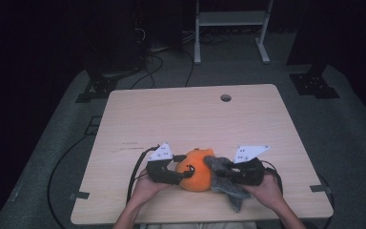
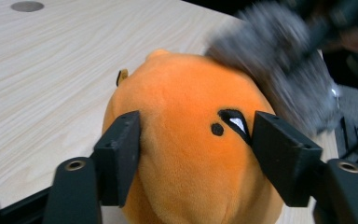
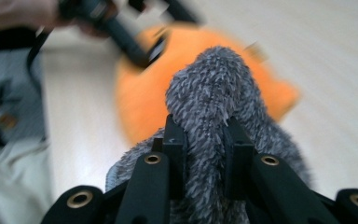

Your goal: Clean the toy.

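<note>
Low in the middle of the high view, an orange plush toy (image 1: 196, 170) sits on the bench (image 1: 190, 114). The left hand-held gripper (image 2: 196, 149) has its jaws against the toy's sides, grasping it. The right hand-held gripper (image 3: 204, 144) is clenched on a grey fuzzy cloth (image 3: 212, 98) draped against the toy.

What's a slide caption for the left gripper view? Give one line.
Left gripper jaws flank an orange plush on the table, grey cloth against it.

Two black hand-held tools, bare forearms

Left tool (image 1: 183, 174) and right tool (image 1: 219, 174) carry grey three-cornered plates, trailing black cables, brass-ringed screw holes.
</note>
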